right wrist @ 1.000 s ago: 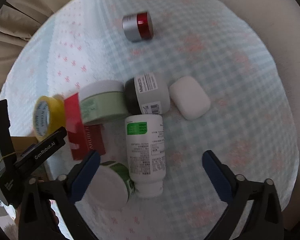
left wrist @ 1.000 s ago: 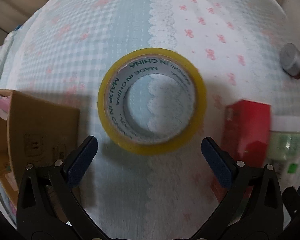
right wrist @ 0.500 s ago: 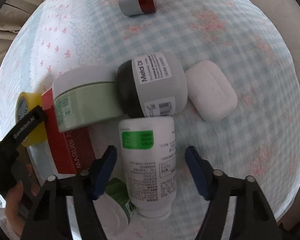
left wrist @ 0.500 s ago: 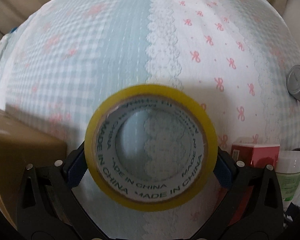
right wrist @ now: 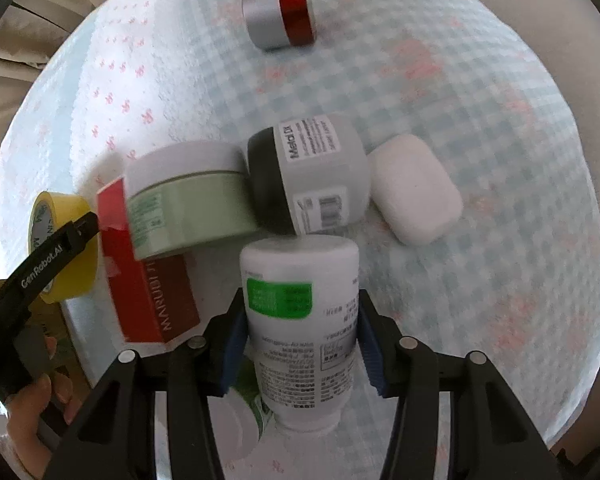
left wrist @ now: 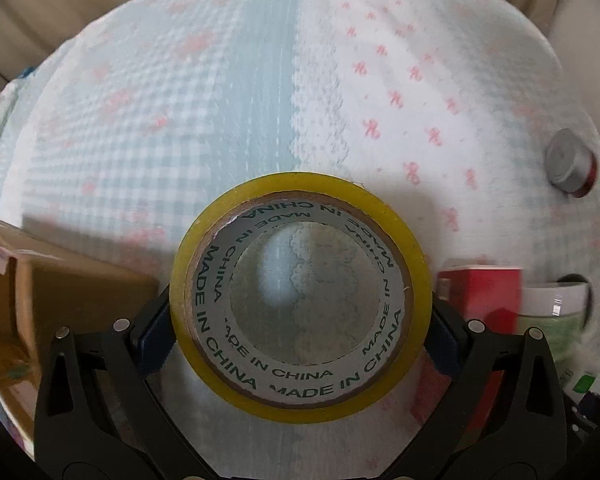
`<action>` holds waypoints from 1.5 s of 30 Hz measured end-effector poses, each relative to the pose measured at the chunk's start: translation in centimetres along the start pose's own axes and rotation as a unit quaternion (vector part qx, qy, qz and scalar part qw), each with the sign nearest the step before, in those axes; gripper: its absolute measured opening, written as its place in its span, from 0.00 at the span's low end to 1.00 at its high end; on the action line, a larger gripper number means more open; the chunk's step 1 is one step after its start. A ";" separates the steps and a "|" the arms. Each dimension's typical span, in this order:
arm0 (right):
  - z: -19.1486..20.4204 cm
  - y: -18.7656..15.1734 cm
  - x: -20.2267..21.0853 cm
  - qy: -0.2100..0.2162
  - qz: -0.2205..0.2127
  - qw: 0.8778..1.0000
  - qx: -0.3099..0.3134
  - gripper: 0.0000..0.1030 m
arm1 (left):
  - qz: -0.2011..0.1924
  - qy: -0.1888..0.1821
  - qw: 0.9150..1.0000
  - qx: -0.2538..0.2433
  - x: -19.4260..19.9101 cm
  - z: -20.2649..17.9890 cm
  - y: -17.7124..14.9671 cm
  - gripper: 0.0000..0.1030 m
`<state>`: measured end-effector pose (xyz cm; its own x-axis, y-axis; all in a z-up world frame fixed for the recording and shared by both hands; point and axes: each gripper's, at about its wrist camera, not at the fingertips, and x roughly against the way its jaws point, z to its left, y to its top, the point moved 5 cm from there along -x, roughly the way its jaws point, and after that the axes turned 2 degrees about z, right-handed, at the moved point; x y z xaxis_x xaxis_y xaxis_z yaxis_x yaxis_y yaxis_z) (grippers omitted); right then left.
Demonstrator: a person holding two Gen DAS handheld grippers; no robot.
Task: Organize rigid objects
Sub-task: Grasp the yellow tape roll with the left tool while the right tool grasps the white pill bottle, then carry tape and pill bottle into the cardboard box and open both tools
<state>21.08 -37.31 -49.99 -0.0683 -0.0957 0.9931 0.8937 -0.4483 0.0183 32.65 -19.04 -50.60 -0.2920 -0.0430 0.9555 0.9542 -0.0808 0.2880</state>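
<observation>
Step in hand: both claws are at the grasp stage of sorting the loose items; judging by the open cardboard box point(left wrist: 60, 292) at the left edge of the left wrist view, that box is probably where things go.
Left claw point(left wrist: 300, 324): clenched on the yellow tape roll point(left wrist: 302, 296), its 2 blue pads pressed against the roll's outer rim, at lower centre of the frame.
Right claw point(right wrist: 300, 344): clamped around the white bottle point(right wrist: 300, 320), which lies on its side at lower centre, cap end toward the camera.
Surface: a checked and bow-print cloth point(left wrist: 220, 100); whether a bed or a counter lies under it cannot be told.
Remaining cluster: red carton point(right wrist: 148, 276), green jar point(right wrist: 188, 200) resting partly on it, grey jar point(right wrist: 312, 176) touching the bottle's far end, white case point(right wrist: 416, 188) just beside the grey jar.
Outlier: a silver and red jar point(right wrist: 280, 14) lies well apart at the top of the right wrist frame.
Next move, left: likely lift the roll clear and carry it left over the box wall before letting go.
Next move, right: likely lift the bottle straight up, since the grey jar and a green-lidded container point(right wrist: 236, 420) at lower left crowd it.
Risk: the smooth round bottle may slip or roll if it is tilted.
</observation>
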 end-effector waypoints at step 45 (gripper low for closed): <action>26.4 -14.6 25.4 0.124 -0.173 0.971 0.107 0.45 | -0.156 -0.033 0.986 -0.058 28.4 33.6 -3.6 0.97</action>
<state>17.99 -9.71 -21.98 -0.4628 -0.1956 0.8646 0.8677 -0.2993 0.3968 23.05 13.50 -22.30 -0.5616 0.0659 0.8248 0.8037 -0.1936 0.5627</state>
